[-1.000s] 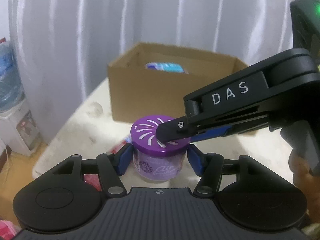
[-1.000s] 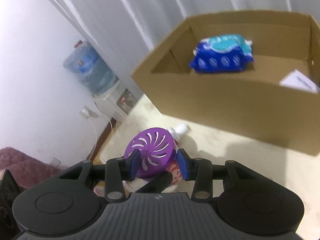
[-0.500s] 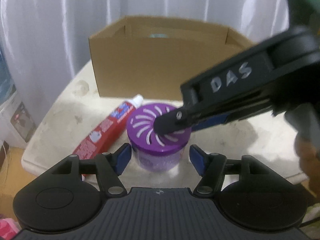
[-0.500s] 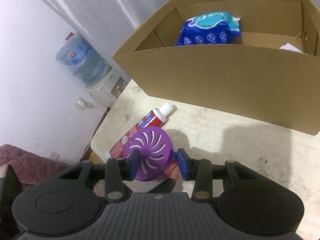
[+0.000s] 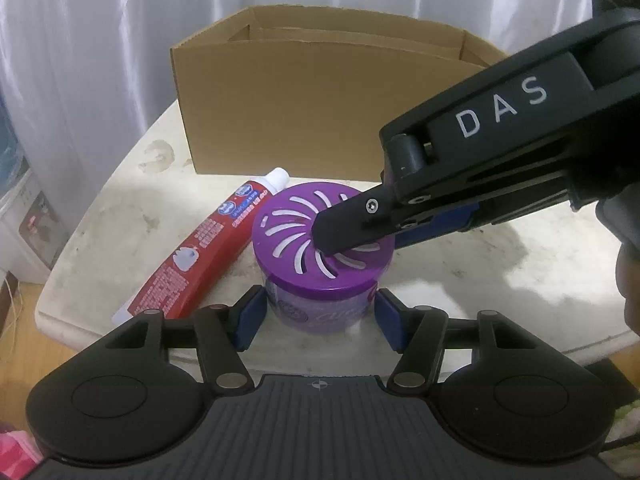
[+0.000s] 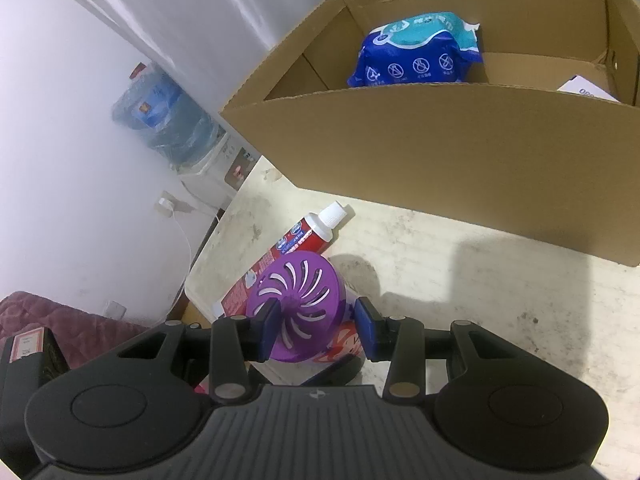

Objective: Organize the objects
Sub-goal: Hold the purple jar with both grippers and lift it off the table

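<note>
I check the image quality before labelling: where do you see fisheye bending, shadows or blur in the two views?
Left wrist view: the cardboard box rim bows, curtain folds are soft, the air freshener jar is sharp. Right wrist view: the box wall curves strongly, a grey shadow lies on the table, the water bottle is hazy.

Each camera sits just behind its own gripper and looks forward and down along the two fingers.

The left wrist view faces the cardboard box (image 5: 320,92) nearly square on. It hangs close over the purple-lidded jar (image 5: 320,256) on the table (image 5: 500,280), low enough that the box's inside is hidden. The right gripper's body reaches in from the right.

The right wrist view looks from higher up and further right (it sees down into the box). A water dispenser (image 6: 180,128) stands far left.

Both views share the jar, the toothpaste tube (image 5: 208,256) beside it, the table's near left part and the box's front wall.
</note>
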Demonstrator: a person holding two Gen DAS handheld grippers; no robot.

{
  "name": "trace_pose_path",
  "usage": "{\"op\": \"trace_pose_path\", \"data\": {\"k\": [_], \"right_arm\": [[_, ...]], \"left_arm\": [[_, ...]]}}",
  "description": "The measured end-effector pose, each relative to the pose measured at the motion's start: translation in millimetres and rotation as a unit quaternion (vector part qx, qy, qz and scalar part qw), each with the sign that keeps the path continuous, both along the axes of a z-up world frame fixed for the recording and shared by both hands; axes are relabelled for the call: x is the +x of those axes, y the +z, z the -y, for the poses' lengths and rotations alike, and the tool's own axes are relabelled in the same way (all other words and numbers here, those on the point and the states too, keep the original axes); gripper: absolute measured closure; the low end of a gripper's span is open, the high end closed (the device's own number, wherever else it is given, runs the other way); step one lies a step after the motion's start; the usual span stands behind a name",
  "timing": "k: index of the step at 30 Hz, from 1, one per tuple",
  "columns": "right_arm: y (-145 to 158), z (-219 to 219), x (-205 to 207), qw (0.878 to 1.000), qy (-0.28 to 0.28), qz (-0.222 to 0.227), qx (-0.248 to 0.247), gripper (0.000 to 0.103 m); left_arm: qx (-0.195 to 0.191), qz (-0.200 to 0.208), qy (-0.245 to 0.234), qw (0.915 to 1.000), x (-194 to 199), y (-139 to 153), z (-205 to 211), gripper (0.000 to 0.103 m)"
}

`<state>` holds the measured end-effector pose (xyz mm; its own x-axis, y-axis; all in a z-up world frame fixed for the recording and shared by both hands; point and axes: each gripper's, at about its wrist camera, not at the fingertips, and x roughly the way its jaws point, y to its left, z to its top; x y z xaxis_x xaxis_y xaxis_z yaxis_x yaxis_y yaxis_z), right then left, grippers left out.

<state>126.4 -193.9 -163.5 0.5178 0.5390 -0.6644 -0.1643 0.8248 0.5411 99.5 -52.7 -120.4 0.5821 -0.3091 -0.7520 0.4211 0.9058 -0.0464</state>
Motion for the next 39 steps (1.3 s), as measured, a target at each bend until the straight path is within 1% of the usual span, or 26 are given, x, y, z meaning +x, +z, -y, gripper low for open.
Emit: {"op": "trace_pose_path", "data": {"k": [9, 20, 25, 39], "right_arm": [[1.0, 3.0, 1.5, 1.000, -0.005, -0.005, 0.001, 0.058], [0.9, 2.1, 3.1, 1.000, 0.000, -0.006, -0.001, 0.058], [0.8, 1.6, 2.6, 1.000, 0.000, -0.006, -0.002, 0.057], [0.5, 3.2, -1.5, 1.000, 0.004, -0.016, 0.001, 0.057]], "left_arm": [[0.011, 0.001, -0.005, 0.9999, -5.4, 0.5, 3.1, 0.045], [0.007, 0.002, 0.000, 1.0000, 2.0, -0.9, 3.7, 0.040], [0.009, 0.007, 0.003, 0.9999, 2.5, -1.5, 4.1, 0.043], [0.014, 0.001, 0.000, 0.9999, -1.9, 0.3, 2.9, 0.043]]}}
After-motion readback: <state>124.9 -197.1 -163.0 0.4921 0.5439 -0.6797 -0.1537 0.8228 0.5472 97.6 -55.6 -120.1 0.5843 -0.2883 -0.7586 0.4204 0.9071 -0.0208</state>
